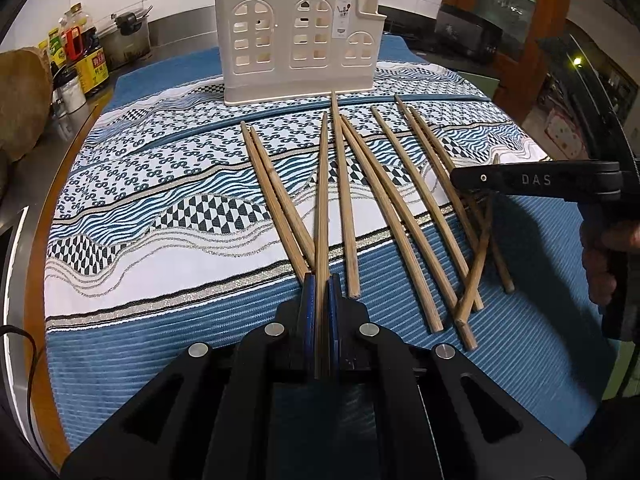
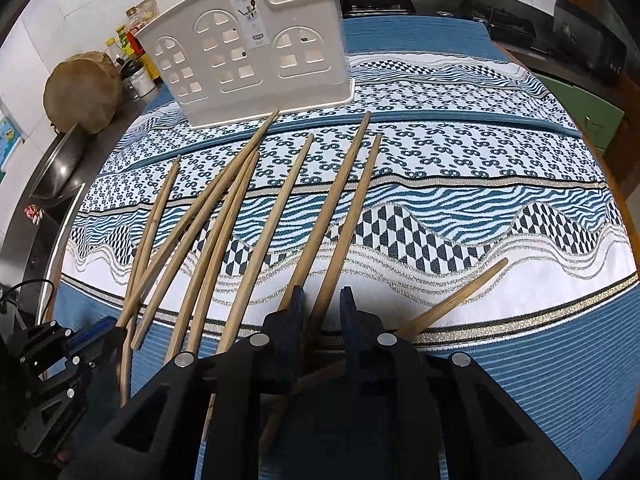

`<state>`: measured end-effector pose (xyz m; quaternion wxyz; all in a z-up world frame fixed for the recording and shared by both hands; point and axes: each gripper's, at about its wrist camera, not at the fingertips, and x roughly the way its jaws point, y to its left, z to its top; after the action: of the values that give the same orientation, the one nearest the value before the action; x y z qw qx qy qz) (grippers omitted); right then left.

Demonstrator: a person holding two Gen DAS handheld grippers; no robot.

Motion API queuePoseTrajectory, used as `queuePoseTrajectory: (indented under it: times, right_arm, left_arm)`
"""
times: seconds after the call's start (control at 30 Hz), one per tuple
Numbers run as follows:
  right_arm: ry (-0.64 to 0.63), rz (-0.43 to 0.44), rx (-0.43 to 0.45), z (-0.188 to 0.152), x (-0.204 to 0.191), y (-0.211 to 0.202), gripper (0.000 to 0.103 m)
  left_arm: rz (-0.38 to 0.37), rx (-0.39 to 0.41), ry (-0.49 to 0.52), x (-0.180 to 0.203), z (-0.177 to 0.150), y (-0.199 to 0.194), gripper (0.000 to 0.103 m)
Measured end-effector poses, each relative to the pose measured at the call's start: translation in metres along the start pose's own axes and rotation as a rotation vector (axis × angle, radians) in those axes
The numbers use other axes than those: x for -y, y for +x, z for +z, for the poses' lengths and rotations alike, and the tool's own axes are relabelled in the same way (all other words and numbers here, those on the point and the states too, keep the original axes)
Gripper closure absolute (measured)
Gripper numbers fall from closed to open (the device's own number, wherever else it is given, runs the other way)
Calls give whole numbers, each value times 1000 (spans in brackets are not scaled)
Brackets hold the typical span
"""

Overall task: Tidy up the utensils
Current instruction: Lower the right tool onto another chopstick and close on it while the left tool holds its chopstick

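Chopsticks spread on a patterned cloth, one pinched by the left gripper, the right gripper poised with jaws parted.

Left wrist view: the left gripper [image 1: 321, 280] sits low near the cloth's [image 1: 160, 184] near edge, its blue pads [image 1: 307, 300] clamped narrowly on a held chopstick [image 1: 322, 208] that points toward the cream utensil holder [image 1: 296, 40] at the far edge; loose chopsticks [image 1: 396, 216] fan out on either side, and the right gripper [image 1: 532, 180] reaches in level from the right edge. Right wrist view: this gripper's jaws stand apart around the thick end of a chopstick [image 2: 344, 224] without touching it; only here a stray chopstick [image 2: 460, 298] shows near the right side.
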<state>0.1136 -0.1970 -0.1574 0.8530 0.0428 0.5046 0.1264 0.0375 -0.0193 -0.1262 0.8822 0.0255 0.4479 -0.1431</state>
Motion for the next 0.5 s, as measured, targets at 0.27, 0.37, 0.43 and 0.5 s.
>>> queuePoseTrajectory:
  times: [0.27,0.37,0.43,0.5]
  right_arm:
    - [-9,48,22,3,-11,-9,85]
    - [-4,44,-1,3,-14,-2,88]
    - [-2,48,-17,3,-16,2,88]
    - [-5,35,-29,4,-19,7,88]
  left_arm:
    - [-1,3,-2,-1,0,0,97]
    - [-2,1,-2,-1,0,0,97]
    - [-2,0,-1,-1,-1,-1,97]
    - [-5,0,-2,-2,-1,-1,97]
